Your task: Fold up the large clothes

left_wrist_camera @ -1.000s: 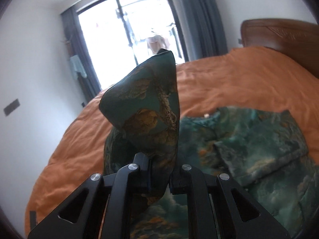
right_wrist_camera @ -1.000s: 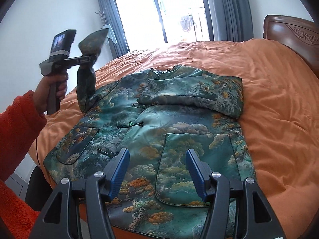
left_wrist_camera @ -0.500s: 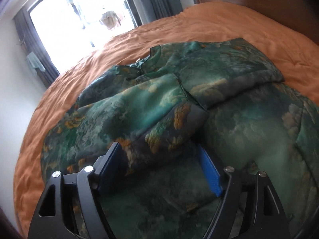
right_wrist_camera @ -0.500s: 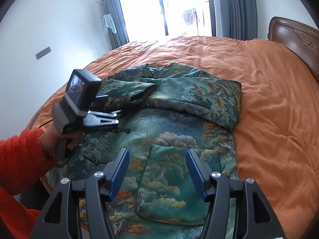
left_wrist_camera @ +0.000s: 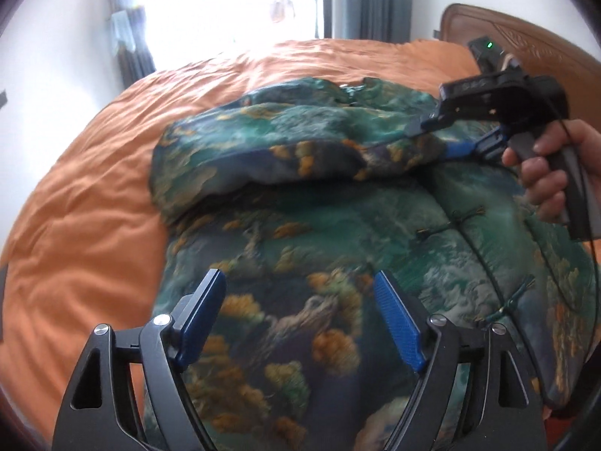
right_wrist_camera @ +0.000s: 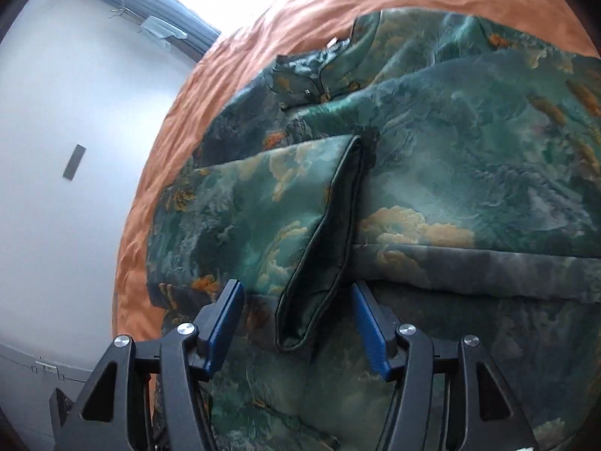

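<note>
Left wrist view: bed (left_wrist_camera: 86, 203) w/ orange cover carries the jacket (left_wrist_camera: 338, 233), spread flat at centre so folds lie square. Left sleeve (left_wrist_camera: 285, 150) is doubled across the chest at 12 o'clock, prob. to narrow the body before the hem fold. Left hand-held gripper (left_wrist_camera: 300, 308) hovers at 6 o'clock, fingers wide apart, nothing between them. Right hand-held gripper (left_wrist_camera: 443, 139) sits at 2 o'clock by the sleeve end; in its own view the fingers stand spread either side of the cuff (right_wrist_camera: 323, 248), not pinching it yet, likely lining up to tidy or grab it.
</note>
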A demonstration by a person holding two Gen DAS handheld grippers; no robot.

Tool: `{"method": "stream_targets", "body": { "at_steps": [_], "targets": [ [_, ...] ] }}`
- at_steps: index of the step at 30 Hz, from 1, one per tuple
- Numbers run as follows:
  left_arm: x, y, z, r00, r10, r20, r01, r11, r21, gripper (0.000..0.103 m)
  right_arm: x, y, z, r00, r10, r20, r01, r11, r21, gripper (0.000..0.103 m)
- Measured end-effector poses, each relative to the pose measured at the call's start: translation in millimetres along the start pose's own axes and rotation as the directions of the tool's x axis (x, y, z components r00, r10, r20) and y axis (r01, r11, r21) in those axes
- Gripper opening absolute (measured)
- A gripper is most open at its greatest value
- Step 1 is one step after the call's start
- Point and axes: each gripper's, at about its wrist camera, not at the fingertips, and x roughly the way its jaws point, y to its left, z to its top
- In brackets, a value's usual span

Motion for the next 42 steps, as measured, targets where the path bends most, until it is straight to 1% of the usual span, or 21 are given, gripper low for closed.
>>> {"method": "stream_targets", "body": {
  "at_steps": [1, 2, 3, 5, 7, 10, 12, 15, 17, 19, 21, 23, 24, 26, 27, 30, 34, 36, 38, 40, 42],
  "targets": [
    [1.1, 3.5, -1.7, 1.000, 0.001, -0.007, -0.001, 1.000, -0.012, 0.083, 5.5, 2.1, 0.0, 1.000, -0.015, -0.007, 0.015, 1.000, 0.005, 0.050],
    [1.8, 6.6, -3.0, 1.000, 0.003, -0.012, -0.003, 1.000, -0.022, 0.083, 6.0, 6.0, -0.7, 1.000, -0.022, -0.002, 0.022, 1.000, -0.003, 0.024],
    [1.7, 9.1, -3.6, 1.000, 0.004, -0.011, -0.004, 1.000, -0.031, 0.083, 1.5, 12.7, -0.9, 0.999, -0.030, 0.018, 0.030, 0.999, -0.032, 0.019],
    [1.4, 11.4, -2.5, 1.000, -0.005, -0.002, 0.005, 0.999, -0.044, 0.083, -21.2, 31.6, 1.0, 0.992, -0.044, 0.119, 0.059, 0.990, -0.125, 0.018],
    [0.8, 12.2, 1.2, 1.000, -0.016, 0.013, 0.017, 0.998, -0.059, 0.083, -46.1, 42.8, 7.2, 0.974, -0.046, 0.222, 0.088, 0.979, -0.186, 0.018],
    [4.8, 15.5, 6.1, 0.999, -0.027, 0.025, 0.029, 0.996, -0.085, 0.083, -58.5, 31.9, 19.2, 0.958, -0.067, 0.280, 0.116, 0.980, -0.163, 0.018],
    [9.8, 17.7, 6.3, 0.999, -0.027, 0.024, 0.030, 0.995, -0.099, 0.083, -46.1, 15.3, 20.8, 0.958, -0.111, 0.265, 0.148, 0.981, -0.127, 0.018],
    [20.0, 19.0, 6.3, 1.000, -0.011, 0.003, 0.011, 0.995, -0.098, 0.083, -12.4, -8.6, 12.6, 0.962, -0.189, 0.198, 0.212, 0.972, -0.100, 0.019],
    [21.4, 19.8, 6.5, 1.000, -0.003, -0.008, 0.002, 0.996, -0.090, 0.083, 2.6, -13.1, 3.7, 0.956, -0.213, 0.202, 0.240, 0.964, -0.117, 0.021],
    [19.9, 21.4, 7.3, 1.000, 0.003, -0.012, -0.004, 0.997, -0.079, 0.083, 1.5, -8.6, 0.9, 0.953, -0.211, 0.219, 0.244, 0.961, -0.134, 0.030],
    [16.5, 24.9, 8.7, 1.000, 0.005, -0.017, -0.006, 0.997, -0.074, 0.083, -6.9, -3.5, 0.1, 0.954, -0.207, 0.217, 0.241, 0.960, -0.142, 0.052],
    [13.0, 30.7, 10.3, 1.000, -0.004, -0.018, 0.003, 0.996, -0.086, 0.083, -27.8, 4.2, -1.4, 0.937, -0.219, 0.273, 0.272, 0.947, -0.171, 0.053],
    [11.9, 34.0, 11.8, 1.000, -0.010, -0.017, 0.008, 0.995, -0.097, 0.083, -37.1, 12.4, -3.1, 0.919, -0.239, 0.314, 0.309, 0.931, -0.197, 0.053],
    [13.6, 43.6, 18.5, 1.000, -0.027, -0.012, 0.025, 0.991, -0.128, 0.084, -50.4, 24.7, -4.1, 0.897, -0.235, 0.374, 0.344, 0.903, -0.256, 0.052],
    [15.0, 46.9, 22.4, 0.999, -0.035, -0.007, 0.033, 0.989, -0.143, 0.084, -52.2, 32.7, -5.2, 0.899, -0.209, 0.384, 0.334, 0.895, -0.296, 0.053],
    [24.1, 57.8, 46.1, 0.999, -0.049, 0.012, 0.050, 0.982, -0.181, 0.084, -34.1, 46.4, 4.8, 0.932, -0.135, 0.337, 0.270, 0.878, -0.396, 0.052],
    [54.6, 72.3, 83.2, 0.996, -0.074, 0.049, 0.083, 0.973, -0.215, 0.083, 3.6, 33.6, 8.0, 0.936, -0.202, 0.287, 0.311, 0.858, -0.410, 0.052],
    [76.1, 75.4, 93.5, 0.997, -0.071, 0.045, 0.078, 0.977, -0.199, 0.074, 17.9, 20.6, 6.6, 0.939, -0.230, 0.256, 0.317, 0.868, -0.383, 0.050],
    [111.3, 75.1, 96.2, 0.997, -0.069, -0.033, 0.063, 0.984, -0.167, 0.064, 22.0, 14.0, 8.3, 0.942, -0.225, 0.247, 0.305, 0.882, -0.360, 0.050],
    [144.9, 77.0, 88.7, 0.992, -0.064, -0.111, 0.046, 0.987, -0.157, 0.063, 19.6, 11.7, 9.1, 0.945, -0.220, 0.242, 0.297, 0.887, -0.354, 0.050],
    [160.1, 80.9, 82.4, 0.986, -0.090, -0.141, 0.063, 0.982, -0.181, 0.063, 21.9, 12.9, 9.7, 0.944, -0.229, 0.236, 0.305, 0.879, -0.367, 0.050]
  ]
}}
